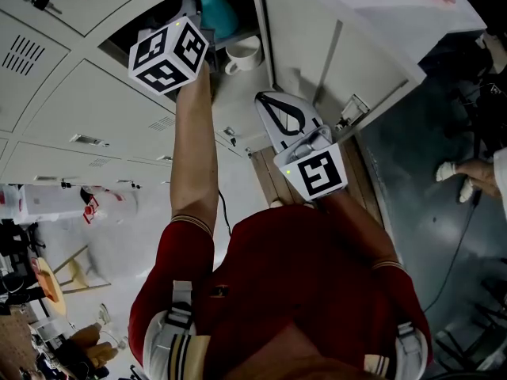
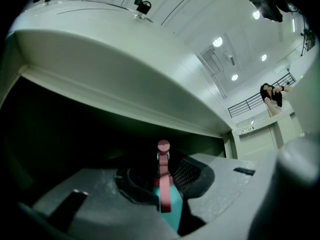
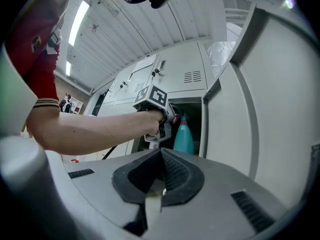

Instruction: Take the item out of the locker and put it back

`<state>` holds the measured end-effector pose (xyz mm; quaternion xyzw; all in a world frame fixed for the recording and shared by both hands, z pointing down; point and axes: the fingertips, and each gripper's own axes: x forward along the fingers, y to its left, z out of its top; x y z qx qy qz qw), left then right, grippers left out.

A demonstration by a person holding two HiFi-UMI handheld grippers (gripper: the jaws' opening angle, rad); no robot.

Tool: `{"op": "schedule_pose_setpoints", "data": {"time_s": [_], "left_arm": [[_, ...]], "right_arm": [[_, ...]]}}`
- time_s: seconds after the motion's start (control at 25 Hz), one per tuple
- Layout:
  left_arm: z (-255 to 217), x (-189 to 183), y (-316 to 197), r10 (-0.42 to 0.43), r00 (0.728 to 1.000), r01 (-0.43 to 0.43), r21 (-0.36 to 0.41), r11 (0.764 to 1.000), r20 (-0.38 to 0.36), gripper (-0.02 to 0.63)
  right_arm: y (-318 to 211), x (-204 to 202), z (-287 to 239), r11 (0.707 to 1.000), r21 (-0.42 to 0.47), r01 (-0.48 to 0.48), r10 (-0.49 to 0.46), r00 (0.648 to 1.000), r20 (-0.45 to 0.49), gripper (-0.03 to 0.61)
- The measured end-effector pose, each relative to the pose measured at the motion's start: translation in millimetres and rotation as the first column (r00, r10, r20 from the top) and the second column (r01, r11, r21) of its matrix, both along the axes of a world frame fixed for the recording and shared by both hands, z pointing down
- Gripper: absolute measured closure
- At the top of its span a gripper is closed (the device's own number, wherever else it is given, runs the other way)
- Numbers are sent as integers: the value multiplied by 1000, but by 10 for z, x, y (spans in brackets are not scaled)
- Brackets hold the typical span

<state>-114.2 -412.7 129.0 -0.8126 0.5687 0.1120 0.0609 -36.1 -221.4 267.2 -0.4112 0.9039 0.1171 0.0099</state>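
Observation:
A teal spray bottle (image 1: 220,14) with a pink trigger head (image 2: 163,176) stands inside the open locker (image 1: 150,22). My left gripper (image 1: 192,13) reaches into that compartment, and in the left gripper view (image 2: 165,173) its jaws are closed on the bottle's pink head, with the teal body (image 2: 173,210) below. The right gripper view shows the same grip on the bottle (image 3: 183,138) at the locker mouth. My right gripper (image 1: 266,101) hangs below the locker beside the open door, jaws together (image 3: 161,156) with nothing in them.
A white cup (image 1: 244,54) sits in the locker next to the bottle. The open locker door (image 1: 333,46) swings out to the right (image 3: 235,119). Shut lockers, one with a key (image 1: 40,0), fill the left. A bystander's leg (image 1: 467,172) is at far right.

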Motion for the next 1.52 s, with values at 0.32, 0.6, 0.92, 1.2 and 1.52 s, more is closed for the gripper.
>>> {"op": "schedule_pose_setpoints", "data": {"time_s": [0.32, 0.6, 0.92, 1.2, 1.52], "left_arm": [[-12, 165, -61, 19, 998, -21, 32, 999, 65, 549], [-3, 255, -110, 48, 994, -51, 36, 998, 99, 549], [49, 294, -114, 65, 990, -71, 42, 997, 124, 495], [149, 294, -105, 63, 986, -66, 13, 998, 154, 428], [248, 276, 13, 61, 983, -62, -2, 998, 173, 402]], "right_arm": [[-23, 30, 31, 1000, -2, -8, 8, 1000, -14, 581], [-34, 54, 47, 1000, -9, -7, 7, 1000, -9, 580], [-52, 52, 64, 1000, -16, -3, 2, 1000, -9, 581], [-28, 26, 82, 1000, -22, 11, -11, 1000, -9, 581], [6, 30, 93, 999, -28, 22, -21, 1000, 4, 581]]}}
